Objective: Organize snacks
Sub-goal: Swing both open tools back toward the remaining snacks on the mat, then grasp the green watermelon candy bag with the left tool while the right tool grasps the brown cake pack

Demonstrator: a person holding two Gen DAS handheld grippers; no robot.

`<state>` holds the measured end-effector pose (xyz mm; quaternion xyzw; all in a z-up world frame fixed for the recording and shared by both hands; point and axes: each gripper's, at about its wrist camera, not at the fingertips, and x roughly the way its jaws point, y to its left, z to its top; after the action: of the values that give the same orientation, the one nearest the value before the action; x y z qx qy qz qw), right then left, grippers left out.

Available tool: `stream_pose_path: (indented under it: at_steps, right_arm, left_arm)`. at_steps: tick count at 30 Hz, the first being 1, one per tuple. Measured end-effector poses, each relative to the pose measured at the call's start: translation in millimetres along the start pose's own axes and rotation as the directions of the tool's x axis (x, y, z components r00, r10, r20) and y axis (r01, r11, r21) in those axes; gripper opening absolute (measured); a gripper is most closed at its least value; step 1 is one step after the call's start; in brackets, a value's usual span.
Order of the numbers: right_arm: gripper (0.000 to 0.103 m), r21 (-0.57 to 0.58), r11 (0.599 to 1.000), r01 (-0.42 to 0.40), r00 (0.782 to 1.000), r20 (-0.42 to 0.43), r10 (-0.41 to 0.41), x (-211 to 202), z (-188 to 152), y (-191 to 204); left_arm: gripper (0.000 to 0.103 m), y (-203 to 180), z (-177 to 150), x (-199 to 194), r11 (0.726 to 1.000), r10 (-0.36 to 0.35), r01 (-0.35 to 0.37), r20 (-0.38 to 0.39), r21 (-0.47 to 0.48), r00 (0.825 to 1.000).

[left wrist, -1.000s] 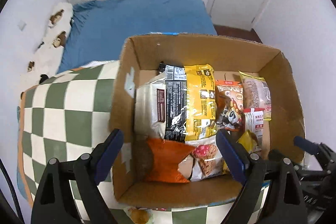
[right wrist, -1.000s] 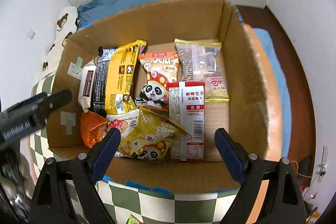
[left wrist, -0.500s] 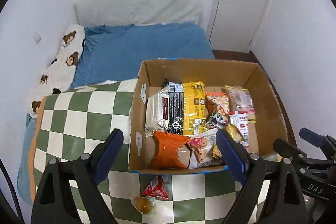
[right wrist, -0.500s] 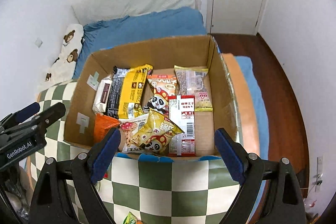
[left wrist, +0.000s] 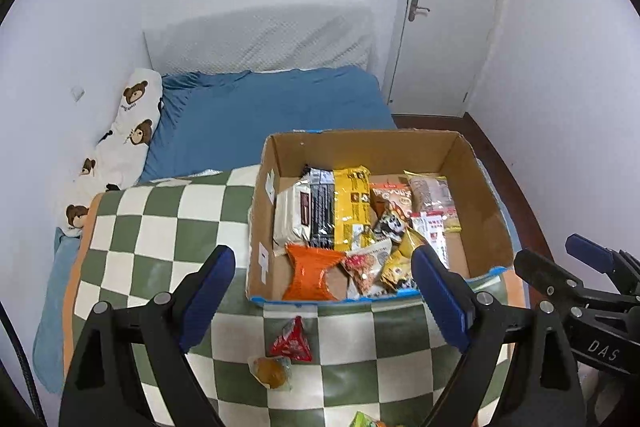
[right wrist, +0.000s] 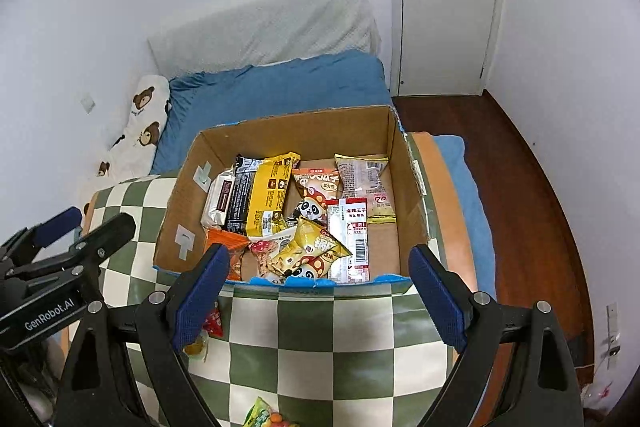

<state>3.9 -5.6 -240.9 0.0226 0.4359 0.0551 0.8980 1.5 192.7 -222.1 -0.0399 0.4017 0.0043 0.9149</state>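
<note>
A small white-walled bedroom holds a bed with a blue sheet (left wrist: 272, 107), and over the bed's near part lies a green-and-white checked blanket (left wrist: 160, 227) that carries everything. A cardboard box (left wrist: 484, 195) sits on the blanket toward its right edge, already packed with snack packets. Three snacks remain outside it: a red triangular packet (left wrist: 292, 337) and an amber jelly cup (left wrist: 270, 371) just beside each other below the box's near wall, and a colourful bag (right wrist: 264, 417) at the blanket's near edge. The left gripper (left wrist: 320, 295) and right gripper (right wrist: 320, 293) both hover with jaws spread wide and nothing between them. The next pick is probably the red packet: come down over it, pinch its crimped top, lift clear of the jelly cup, then drop it into the bare patch at the box's near right corner.
</note>
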Motion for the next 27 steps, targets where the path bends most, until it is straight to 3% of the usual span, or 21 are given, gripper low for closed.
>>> stream_pose_path:
  at_steps: [4,8,11,13,14,15,18,19,22,24,25,27]
  right_arm:
    - [0.093,0.043,0.998,-0.04,0.999,-0.025,0.041,-8,-11,-8]
    - [0.093,0.096,0.992,-0.079,0.991,-0.097,0.088,-9,-45,-21]
    - [0.093,0.154,0.984,-0.084,0.975,-0.193,0.114,-1,-90,-36]
    - [0.093,0.203,0.976,-0.08,0.959,-0.25,0.13,8,-118,-47]
    - [0.093,0.241,0.968,-0.074,0.95,-0.279,0.142,12,-134,-55]
    - [0.093,0.282,0.957,-0.065,0.937,-0.312,0.156,18,-153,-64]
    - [0.093,0.408,0.913,-0.027,0.898,-0.392,0.201,36,-205,-91]
    - [0.093,0.45,0.893,-0.017,0.884,-0.41,0.223,40,-221,-99]
    - [0.093,0.583,0.812,0.023,0.846,-0.444,0.295,54,-270,-122]
    - [0.093,0.654,0.756,0.035,0.835,-0.435,0.338,61,-290,-132]
    - [0.093,0.671,0.741,0.043,0.832,-0.435,0.346,64,-295,-134]
    - [0.093,0.729,0.682,0.054,0.823,-0.42,0.382,72,-309,-141]
  left_arm:
    - [0.09,-6,-16,-4,1.0,-0.009,0.01,-0.033,0.019,0.999]
    - [0.09,-13,-55,2,0.998,-0.015,0.021,-0.114,0.051,0.993]
    - [0.09,-20,-96,22,0.996,-0.023,0.043,-0.233,0.08,0.972]
    - [0.09,-22,-126,41,0.995,-0.036,0.064,-0.341,0.073,0.939]
    - [0.09,-22,-141,54,0.995,-0.064,0.09,-0.408,0.045,0.911]
    - [0.09,-20,-157,68,0.993,-0.105,0.117,-0.485,-0.007,0.868]
    - [0.09,-12,-200,105,0.963,-0.264,0.167,-0.638,-0.21,0.723]
    - [0.09,-9,-213,118,0.939,-0.334,0.171,-0.669,-0.298,0.664]
    - [0.09,-5,-239,143,0.88,-0.445,0.128,-0.7,-0.458,0.559]
    - [0.09,-7,-248,155,0.851,-0.484,0.096,-0.698,-0.517,0.528]
    - [0.09,-8,-251,161,0.832,-0.505,0.062,-0.704,-0.552,0.499]
    - [0.09,-9,-258,175,0.782,-0.554,0.011,-0.686,-0.623,0.472]
